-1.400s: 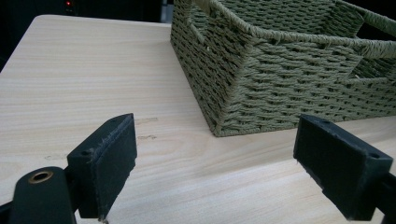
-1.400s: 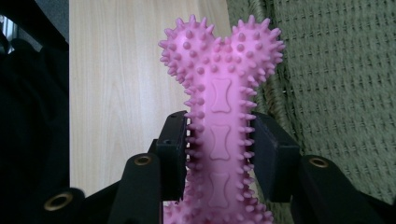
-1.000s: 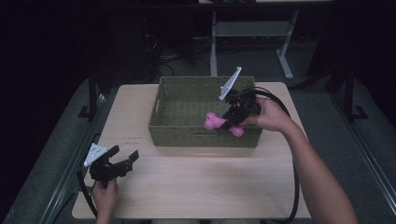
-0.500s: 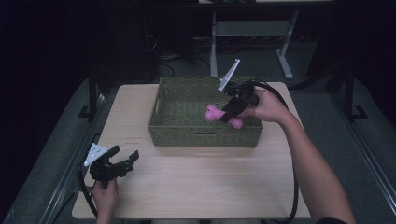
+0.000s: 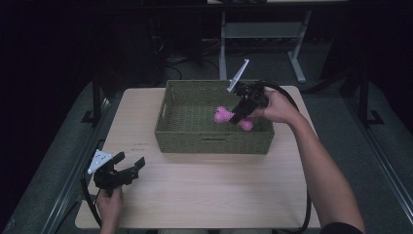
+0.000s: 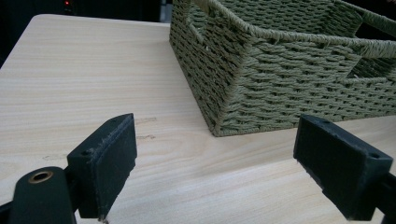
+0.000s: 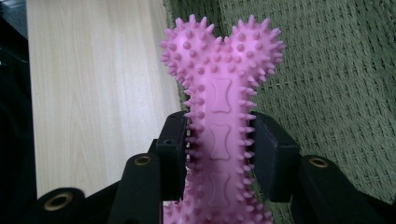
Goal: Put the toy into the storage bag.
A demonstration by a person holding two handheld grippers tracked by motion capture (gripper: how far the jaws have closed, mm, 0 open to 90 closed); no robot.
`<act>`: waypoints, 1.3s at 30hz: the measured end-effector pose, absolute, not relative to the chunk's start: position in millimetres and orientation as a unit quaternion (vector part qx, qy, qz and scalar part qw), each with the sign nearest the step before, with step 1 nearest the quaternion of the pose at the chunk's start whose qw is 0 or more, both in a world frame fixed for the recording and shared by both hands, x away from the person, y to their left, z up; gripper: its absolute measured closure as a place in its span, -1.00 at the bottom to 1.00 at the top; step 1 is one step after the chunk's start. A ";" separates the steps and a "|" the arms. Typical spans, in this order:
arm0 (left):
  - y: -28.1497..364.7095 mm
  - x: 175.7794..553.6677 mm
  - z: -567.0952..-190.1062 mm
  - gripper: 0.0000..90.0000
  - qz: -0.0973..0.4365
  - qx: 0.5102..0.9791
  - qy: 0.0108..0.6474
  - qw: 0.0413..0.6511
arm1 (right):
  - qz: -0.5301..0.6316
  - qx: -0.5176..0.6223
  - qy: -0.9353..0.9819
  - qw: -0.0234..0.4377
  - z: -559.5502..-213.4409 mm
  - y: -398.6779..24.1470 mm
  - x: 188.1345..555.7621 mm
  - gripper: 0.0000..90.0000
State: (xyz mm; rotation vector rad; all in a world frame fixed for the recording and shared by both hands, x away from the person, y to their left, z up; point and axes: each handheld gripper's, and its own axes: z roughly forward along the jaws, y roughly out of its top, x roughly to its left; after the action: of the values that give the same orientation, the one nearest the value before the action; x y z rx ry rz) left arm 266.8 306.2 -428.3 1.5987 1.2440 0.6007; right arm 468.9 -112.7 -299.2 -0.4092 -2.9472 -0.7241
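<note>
Right gripper has shifted slightly further over the woven basket since the earlier frame, clenched on the pink spiky bone toy above the basket interior, left gripper released on the worktop; placing step, next probably lower and release.

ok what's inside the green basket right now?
The woven basket has the pink spiky bone toy over its interior, clamped in the right gripper. Bare woven floor shows to its left. The near wall and the gripper hide the rest of the floor.
</note>
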 end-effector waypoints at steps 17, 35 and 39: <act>306.1 266.9 -428.5 -0.71 0.247 0.658 0.513 0.493 | -0.221 -0.152 -0.962 0.050 -319.7 -113.6 488.6 0.29; 305.9 267.0 -428.6 -0.71 0.247 0.657 0.513 0.494 | -0.215 -0.157 -0.962 0.062 -337.8 -110.3 500.1 0.29; 306.1 267.1 -428.7 -0.71 0.248 0.656 0.514 0.494 | -0.213 -0.157 -0.962 0.066 -342.5 -108.9 502.2 0.29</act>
State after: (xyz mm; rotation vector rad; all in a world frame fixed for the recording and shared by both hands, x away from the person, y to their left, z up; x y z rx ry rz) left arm 267.1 306.1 -428.7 1.5903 1.2457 0.6000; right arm 502.2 -108.9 -342.5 -0.4733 -2.9014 -0.6418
